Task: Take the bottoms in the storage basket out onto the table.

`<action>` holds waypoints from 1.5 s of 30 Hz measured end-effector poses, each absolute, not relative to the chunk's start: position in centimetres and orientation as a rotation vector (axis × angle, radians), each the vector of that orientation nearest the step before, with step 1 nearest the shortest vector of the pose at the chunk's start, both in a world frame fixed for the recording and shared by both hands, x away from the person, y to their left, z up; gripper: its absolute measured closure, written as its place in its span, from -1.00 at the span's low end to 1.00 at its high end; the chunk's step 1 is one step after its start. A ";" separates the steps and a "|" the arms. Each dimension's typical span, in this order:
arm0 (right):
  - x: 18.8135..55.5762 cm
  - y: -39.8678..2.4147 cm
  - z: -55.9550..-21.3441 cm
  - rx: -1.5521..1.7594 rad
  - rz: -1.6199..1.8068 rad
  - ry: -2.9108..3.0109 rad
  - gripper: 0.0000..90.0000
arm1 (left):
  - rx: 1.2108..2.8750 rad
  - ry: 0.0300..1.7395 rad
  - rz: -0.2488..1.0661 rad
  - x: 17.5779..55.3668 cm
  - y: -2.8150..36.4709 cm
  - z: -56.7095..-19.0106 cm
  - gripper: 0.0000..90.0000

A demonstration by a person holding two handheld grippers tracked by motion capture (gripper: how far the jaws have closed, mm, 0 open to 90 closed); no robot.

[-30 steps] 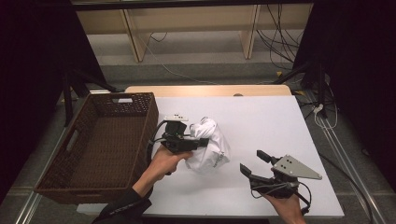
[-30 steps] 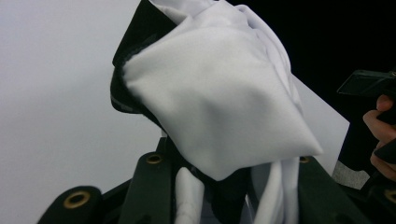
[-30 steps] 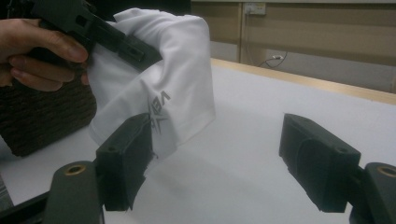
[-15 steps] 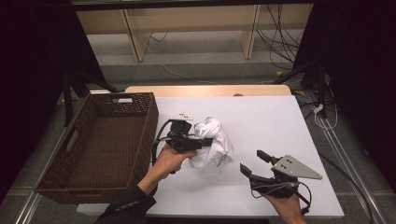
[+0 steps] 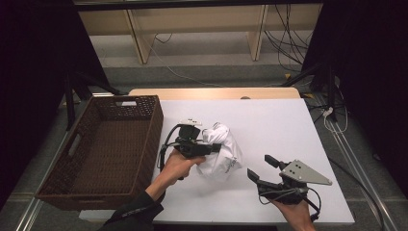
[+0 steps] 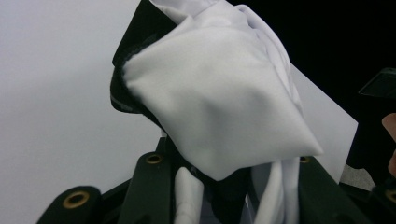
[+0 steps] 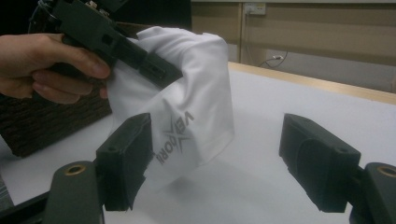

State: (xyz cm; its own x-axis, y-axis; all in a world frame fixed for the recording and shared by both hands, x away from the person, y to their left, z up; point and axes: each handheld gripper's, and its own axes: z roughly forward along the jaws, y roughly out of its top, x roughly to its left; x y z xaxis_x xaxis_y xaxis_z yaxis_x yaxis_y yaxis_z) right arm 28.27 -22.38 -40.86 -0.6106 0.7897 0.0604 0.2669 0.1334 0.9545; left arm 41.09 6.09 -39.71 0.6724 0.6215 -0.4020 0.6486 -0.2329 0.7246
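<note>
A crumpled white garment (image 5: 225,155) with grey lettering hangs bunched over the white table (image 5: 284,120), just right of the basket. My left gripper (image 5: 214,147) is shut on its upper folds, held by a hand coming in from below. In the left gripper view the cloth (image 6: 219,102) drapes over the jaws, with white folds pinched between them at the left gripper (image 6: 224,184). In the right gripper view the garment (image 7: 196,93) dangles from the left gripper (image 7: 154,67). My right gripper (image 5: 259,166) rests near the table's front right, open with nothing between its fingers (image 7: 126,158).
A dark brown wicker basket (image 5: 155,126) with nothing in it stands at the table's left edge, close to the left hand. A wooden strip (image 5: 216,92) borders the far side. Shelving legs and cables lie on the floor beyond.
The left gripper has shifted slightly to the right with the garment still in it. The right gripper has stayed in place.
</note>
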 end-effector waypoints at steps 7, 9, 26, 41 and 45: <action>28.3 -22.4 -40.9 1.012 1.489 1.953 -0.40 | 1.928 1.019 -0.030 41.3 6.0 -40.3 0.45; 28.3 -22.4 -40.9 1.012 1.489 1.954 -0.40 | 1.932 1.024 -0.032 41.3 6.0 -40.4 0.45; 28.2 -22.4 -40.8 1.012 1.491 1.957 -0.40 | 2.014 1.032 -0.010 41.3 4.9 -42.1 0.40; 28.2 -22.3 -40.9 1.005 1.493 1.958 -0.40 | 2.036 1.094 0.026 41.5 4.7 -42.4 -0.07; 28.2 -22.3 -40.9 1.005 1.492 1.959 -0.40 | 2.044 1.105 0.039 41.6 4.9 -42.3 -0.23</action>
State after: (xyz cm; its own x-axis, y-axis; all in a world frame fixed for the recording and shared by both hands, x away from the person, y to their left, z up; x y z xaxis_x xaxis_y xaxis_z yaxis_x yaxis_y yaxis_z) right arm 28.20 -22.30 -40.86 -0.6169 0.7849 0.0583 0.2651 0.1374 0.9544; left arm 41.63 4.86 -42.30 0.6189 0.7164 -0.3220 0.6919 -0.3031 0.6553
